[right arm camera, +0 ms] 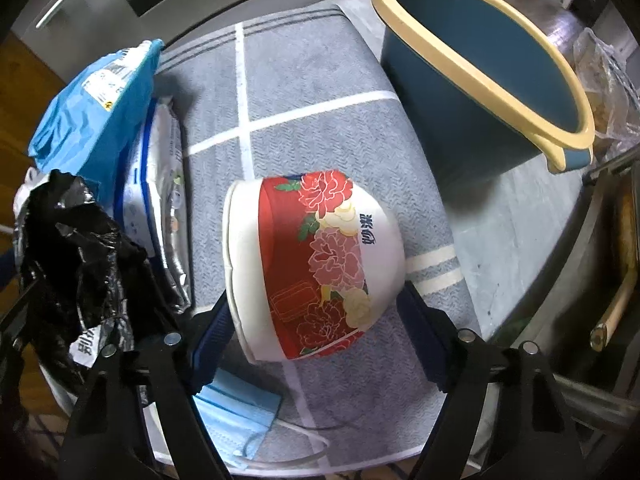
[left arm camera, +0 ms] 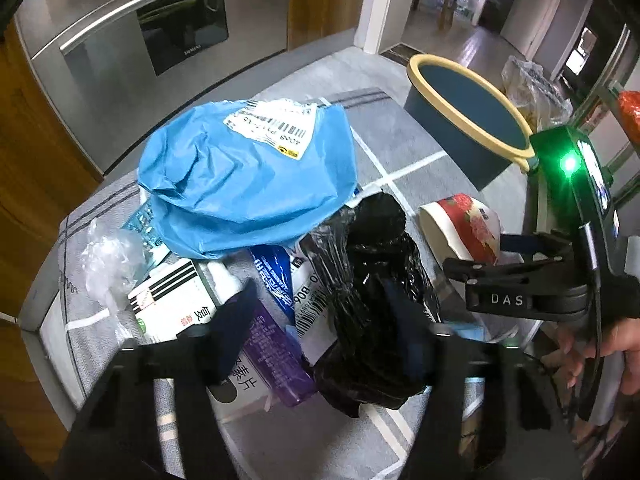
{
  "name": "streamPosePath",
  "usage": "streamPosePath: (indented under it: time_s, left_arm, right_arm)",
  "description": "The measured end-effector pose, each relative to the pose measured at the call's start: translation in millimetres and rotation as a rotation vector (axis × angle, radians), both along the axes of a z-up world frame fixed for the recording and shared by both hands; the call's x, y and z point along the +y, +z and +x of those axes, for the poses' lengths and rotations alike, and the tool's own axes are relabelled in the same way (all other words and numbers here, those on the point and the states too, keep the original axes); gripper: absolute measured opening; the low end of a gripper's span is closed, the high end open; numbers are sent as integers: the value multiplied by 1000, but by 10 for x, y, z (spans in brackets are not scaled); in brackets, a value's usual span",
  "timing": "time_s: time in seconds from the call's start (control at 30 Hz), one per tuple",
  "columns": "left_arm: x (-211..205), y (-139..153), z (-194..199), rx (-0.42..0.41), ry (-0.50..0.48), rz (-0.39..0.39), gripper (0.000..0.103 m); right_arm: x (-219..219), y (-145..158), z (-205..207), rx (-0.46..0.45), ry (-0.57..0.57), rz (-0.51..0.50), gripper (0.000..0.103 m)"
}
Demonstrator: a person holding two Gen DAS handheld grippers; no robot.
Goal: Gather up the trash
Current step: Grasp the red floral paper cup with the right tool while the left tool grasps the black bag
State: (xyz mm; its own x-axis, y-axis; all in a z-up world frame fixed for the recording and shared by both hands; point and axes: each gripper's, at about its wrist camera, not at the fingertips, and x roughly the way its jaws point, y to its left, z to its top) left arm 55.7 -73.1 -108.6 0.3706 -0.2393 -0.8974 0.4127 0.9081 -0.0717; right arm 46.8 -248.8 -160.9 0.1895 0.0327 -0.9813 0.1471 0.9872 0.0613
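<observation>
A crumpled black plastic bag (left arm camera: 372, 280) lies among trash on the grey cloth. My left gripper (left arm camera: 320, 320) hangs over it, pointing down. Its right finger (left arm camera: 404, 332) is sunk into the bag, while its left finger (left arm camera: 236, 320) stands apart over a purple box (left arm camera: 276, 352), so the jaws are open. A red flowered paper bowl (right arm camera: 312, 260) lies on its side. My right gripper (right arm camera: 316, 316) straddles it with a pad against each side. The left wrist view shows that gripper (left arm camera: 476, 252) at the bowl (left arm camera: 460, 224). A blue bucket (right arm camera: 480, 60) with a yellow rim stands beyond.
A blue mailer bag (left arm camera: 248, 176) tops the pile, with a white medicine box (left arm camera: 168, 304) and clear plastic (left arm camera: 104, 256) beside it. A silver pouch (right arm camera: 164, 184) lies left of the bowl and a blue face mask (right arm camera: 236, 412) at the table edge. A steel fridge (left arm camera: 120, 40) stands behind.
</observation>
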Motion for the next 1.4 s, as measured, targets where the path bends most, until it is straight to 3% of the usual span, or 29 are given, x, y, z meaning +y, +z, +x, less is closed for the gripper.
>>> streamPosePath:
  time_s: [0.1, 0.2, 0.63, 0.8, 0.9, 1.07, 1.27, 1.4]
  left_arm:
    - [0, -7, -4, 14, -19, -16, 24]
    - [-19, -2, -27, 13, -36, -11, 13]
    - [-43, 430, -102, -123, -37, -79, 9]
    - [-58, 729, -119, -209, -39, -138, 9]
    - [-67, 833, -120, -233, -46, -164, 9]
    - [-41, 891, -66, -241, -33, -189, 9]
    - [-141, 923, -76, -305, -57, -133, 9]
    - [-182, 1025, -104, -334, -60, -153, 9]
  right_arm:
    - [29, 35, 14, -11, 12, 4, 79]
    - [33, 69, 8, -19, 7, 8, 79]
    - [-142, 491, 41, -145, -91, 42, 79]
    - [-124, 941, 105, -280, -53, 60, 79]
    - [-131, 1274, 122, -376, -26, 45, 79]
    - [-285, 1600, 132, -457, -34, 76, 79]
    - [-501, 2006, 117, -580, -26, 92, 79]
    - [-679, 2225, 113, -635, -26, 99, 79]
